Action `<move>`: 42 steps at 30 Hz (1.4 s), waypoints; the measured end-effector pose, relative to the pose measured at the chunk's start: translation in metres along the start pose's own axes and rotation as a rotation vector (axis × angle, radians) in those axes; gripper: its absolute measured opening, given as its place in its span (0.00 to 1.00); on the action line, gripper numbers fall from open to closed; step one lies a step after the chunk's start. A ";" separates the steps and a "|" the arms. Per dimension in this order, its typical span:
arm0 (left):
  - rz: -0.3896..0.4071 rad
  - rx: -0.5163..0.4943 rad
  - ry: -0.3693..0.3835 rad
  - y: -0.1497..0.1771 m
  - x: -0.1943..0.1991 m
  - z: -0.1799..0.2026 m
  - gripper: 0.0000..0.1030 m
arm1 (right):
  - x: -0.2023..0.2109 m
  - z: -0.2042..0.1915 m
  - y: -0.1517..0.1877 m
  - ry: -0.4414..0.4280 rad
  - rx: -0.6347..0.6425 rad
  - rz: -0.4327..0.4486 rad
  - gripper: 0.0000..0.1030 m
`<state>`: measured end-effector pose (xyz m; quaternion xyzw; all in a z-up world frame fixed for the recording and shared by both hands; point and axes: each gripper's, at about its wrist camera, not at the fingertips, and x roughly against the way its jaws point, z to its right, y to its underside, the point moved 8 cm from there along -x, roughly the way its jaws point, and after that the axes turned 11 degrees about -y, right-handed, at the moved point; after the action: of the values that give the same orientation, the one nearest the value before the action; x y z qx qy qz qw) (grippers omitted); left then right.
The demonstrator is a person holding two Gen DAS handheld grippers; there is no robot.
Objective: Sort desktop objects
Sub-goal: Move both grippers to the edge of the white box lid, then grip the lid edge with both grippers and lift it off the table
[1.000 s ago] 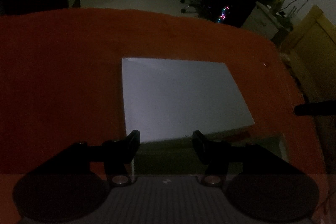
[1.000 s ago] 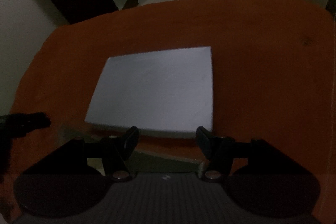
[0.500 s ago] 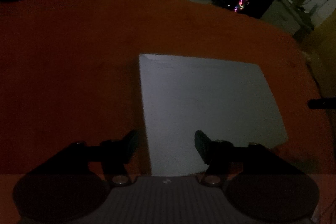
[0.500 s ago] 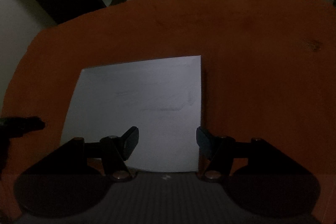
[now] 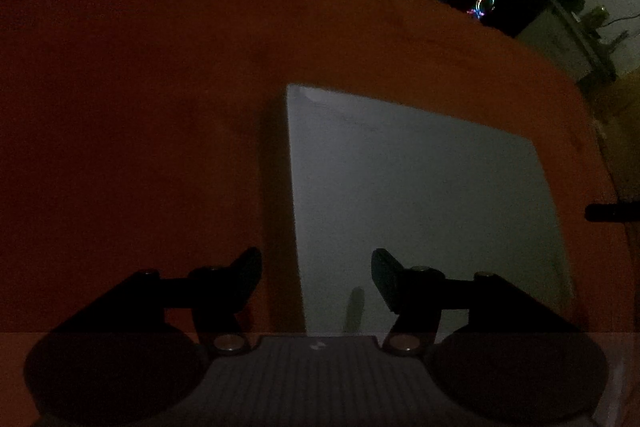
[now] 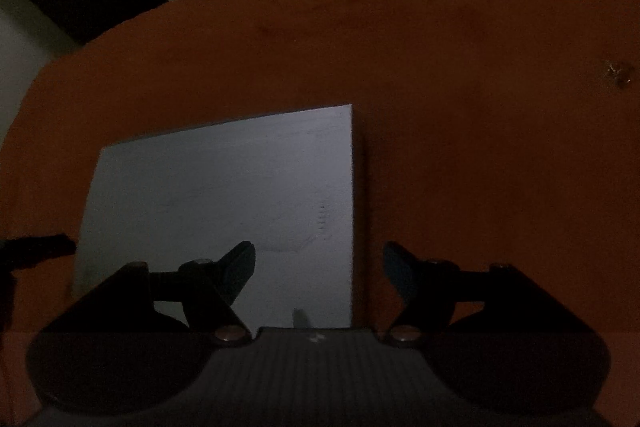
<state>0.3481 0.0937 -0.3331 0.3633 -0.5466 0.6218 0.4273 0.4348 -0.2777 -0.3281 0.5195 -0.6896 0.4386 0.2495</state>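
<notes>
1. Progress: judging by the layout, the sorting has hardly begun. Only one loose item shows, a flat white board (image 5: 420, 211), and it lies untouched on the orange tabletop (image 5: 140, 107); nothing is lifted and no bin or destination is in view.
2. What is left: the board has yet to be gripped and carried somewhere, and neither view shows where it should go.
3. Left gripper (image 5: 316, 263): released, jaws apart with no pad pressing on anything. It straddles the board's left edge, one finger over bare tabletop, the other over the board.
4. Right gripper (image 6: 318, 261): its jaws are opening and grasp nothing. It straddles the board's right edge (image 6: 352, 211), with the left finger over the board and the right finger over the tabletop.
5. Place: the board lies nearer the tabletop's near edge than its far, rounded edge, and between the two grippers.
6. Look of the board: a thin, rigid-looking rectangle, pale grey-white in the dim light, lying flat, with faint scratches and a short row of small marks (image 6: 322, 215) near its right edge. Whether it is card, foam or plastic cannot be told.
</notes>
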 end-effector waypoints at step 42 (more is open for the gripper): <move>0.067 -0.019 0.064 -0.027 -0.002 0.002 0.79 | -0.009 -0.008 -0.004 -0.083 0.005 -0.006 0.91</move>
<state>0.3738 0.0922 -0.3244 0.3208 -0.5506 0.6417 0.4269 0.4410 -0.2669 -0.3301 0.5399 -0.6966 0.4178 0.2208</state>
